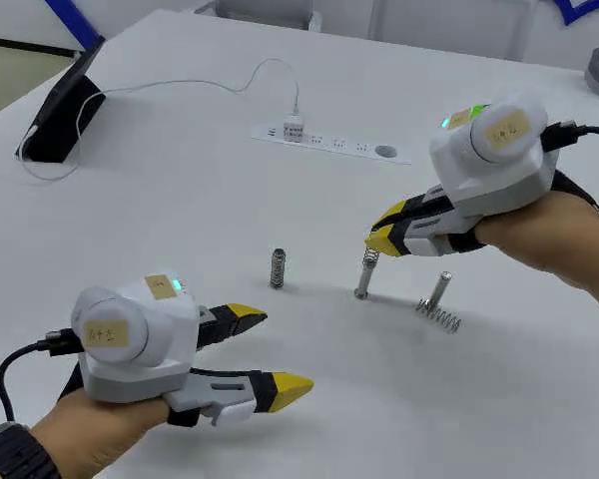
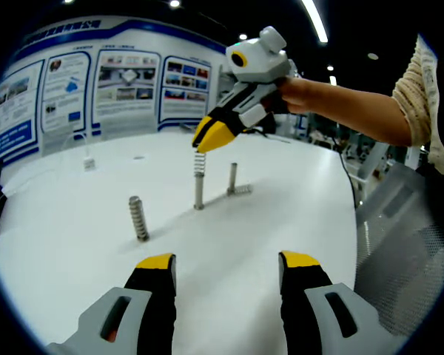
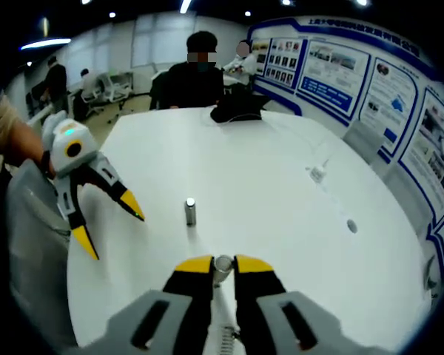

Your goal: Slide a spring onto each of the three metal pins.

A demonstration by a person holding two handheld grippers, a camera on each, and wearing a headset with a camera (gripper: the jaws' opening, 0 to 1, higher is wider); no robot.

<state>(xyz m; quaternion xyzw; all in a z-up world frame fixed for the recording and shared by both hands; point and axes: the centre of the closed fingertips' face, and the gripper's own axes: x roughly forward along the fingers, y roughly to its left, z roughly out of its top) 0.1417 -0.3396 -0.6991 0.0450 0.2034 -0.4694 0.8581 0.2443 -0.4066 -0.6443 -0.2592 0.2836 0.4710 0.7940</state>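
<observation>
Currently in hand: the second spring of three. The right gripper [image 1: 379,240] is pinching the held spring [image 1: 370,257] at the top of the middle pin [image 1: 362,284] and, by my reading, is feeding it down the shaft.
Right tongs: the jaws are sitting narrow, closing on the held spring. In the right gripper view they are flanking the pin's top.
Left tongs: the left gripper [image 1: 270,351] is hovering low over the table [image 1: 180,180], jaws spread wide, carrying nothing.
First pin: the first pin [image 1: 278,253] is standing upright near the middle pin, wearing the fitted spring [image 2: 138,217] along its length. I am counting it as done.
Third pin: the third pin [image 1: 439,288] is standing bare and leaning slightly. The loose spring [image 1: 441,318] is lying flat on the table just beside its foot.
Progress: one finished, one under way, one waiting.
Next move calls for: keeping the held spring in line with the middle pin while pushing down, then letting go. After that, the loose spring is asking for a low pinch from the side and a turn upright before it goes over the third pin.
</observation>
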